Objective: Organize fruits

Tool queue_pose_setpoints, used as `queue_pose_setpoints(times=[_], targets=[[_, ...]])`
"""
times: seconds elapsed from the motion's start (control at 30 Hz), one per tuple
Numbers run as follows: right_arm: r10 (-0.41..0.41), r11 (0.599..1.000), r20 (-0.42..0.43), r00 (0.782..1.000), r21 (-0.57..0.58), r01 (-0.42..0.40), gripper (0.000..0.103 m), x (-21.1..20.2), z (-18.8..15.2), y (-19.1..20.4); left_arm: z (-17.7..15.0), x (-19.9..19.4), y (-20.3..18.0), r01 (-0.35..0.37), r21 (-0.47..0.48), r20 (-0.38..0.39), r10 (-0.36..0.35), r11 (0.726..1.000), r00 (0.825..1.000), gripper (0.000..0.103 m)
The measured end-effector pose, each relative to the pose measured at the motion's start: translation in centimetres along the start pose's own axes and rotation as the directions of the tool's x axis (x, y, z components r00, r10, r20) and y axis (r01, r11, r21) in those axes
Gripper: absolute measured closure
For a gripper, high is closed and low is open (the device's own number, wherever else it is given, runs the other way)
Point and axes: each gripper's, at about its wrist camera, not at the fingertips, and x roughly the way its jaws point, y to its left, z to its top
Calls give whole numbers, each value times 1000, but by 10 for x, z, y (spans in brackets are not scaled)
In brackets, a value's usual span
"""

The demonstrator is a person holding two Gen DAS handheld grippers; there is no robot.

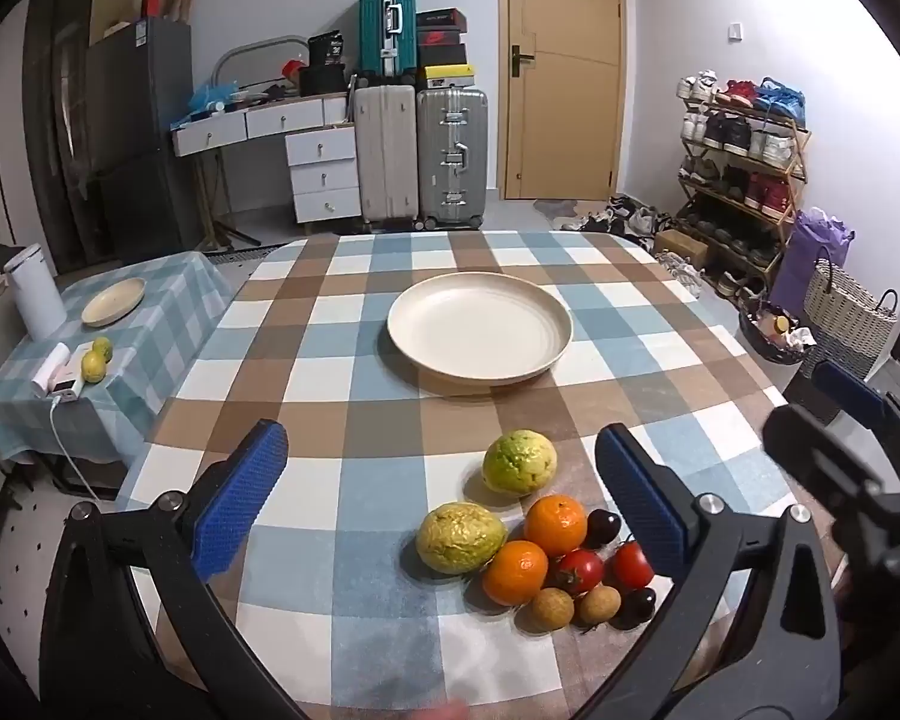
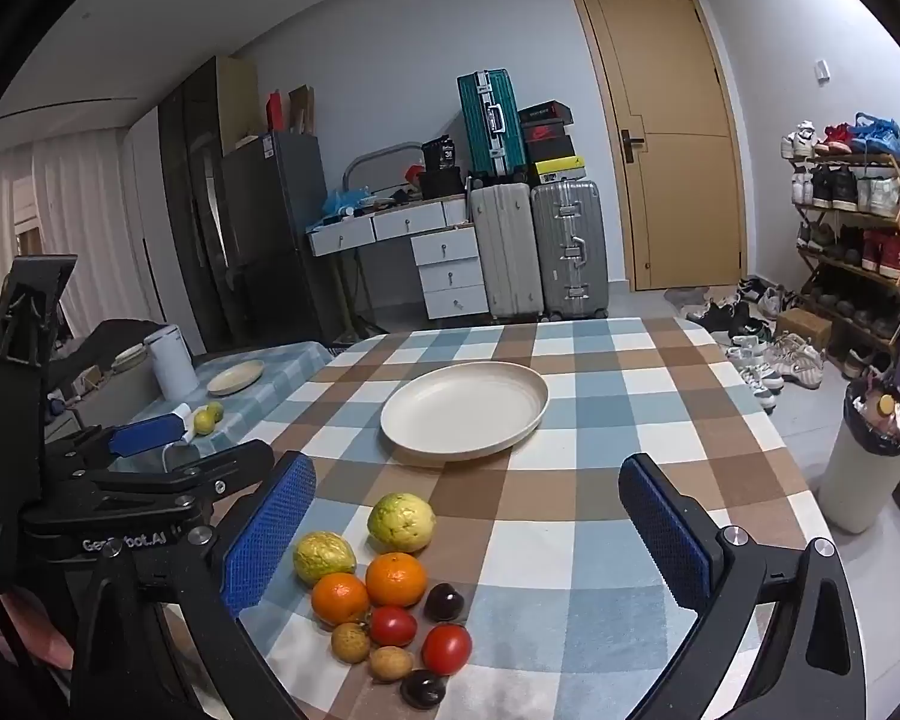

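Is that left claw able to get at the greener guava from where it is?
Probably yes. The left gripper has its jaws wide open and empty, and the greener guava lies between them on the table, its top and near side clear; an orange sits close behind.

Both wrist views face the door, sharing the plate [image 1: 480, 324] and fruit.

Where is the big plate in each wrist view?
Left wrist: plate sits centre, beyond the fruit pile, framed between the open left gripper fingers.
Right wrist: plate sits centre, slightly left, beyond the fruit, ahead of the open right gripper.
Shared landmark: the door behind the table.
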Motion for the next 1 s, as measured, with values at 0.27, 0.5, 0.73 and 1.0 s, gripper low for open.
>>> queue_pose_setpoints(times=[0.27,0.5,0.73,1.0], targets=[[7,1000,0,1000,-22,-7,0,0,-1,-1,-4,9,2,24,-18,-15,-24,1000,1000,1],[26,1000,-4,1000,3,-26,0,-1,0,-6,-6,4,10,39,-45,-17,-40,998,999,1],[29,1000,-10,1000,2,-28,0,1,-2,-4,-5,5,12,41,-46,-18,-42,998,999,1],[59,998,-3,998,12,-59,0,-2,-1,-5,-6,4,10,41,-43,-17,-42,998,999,1]])
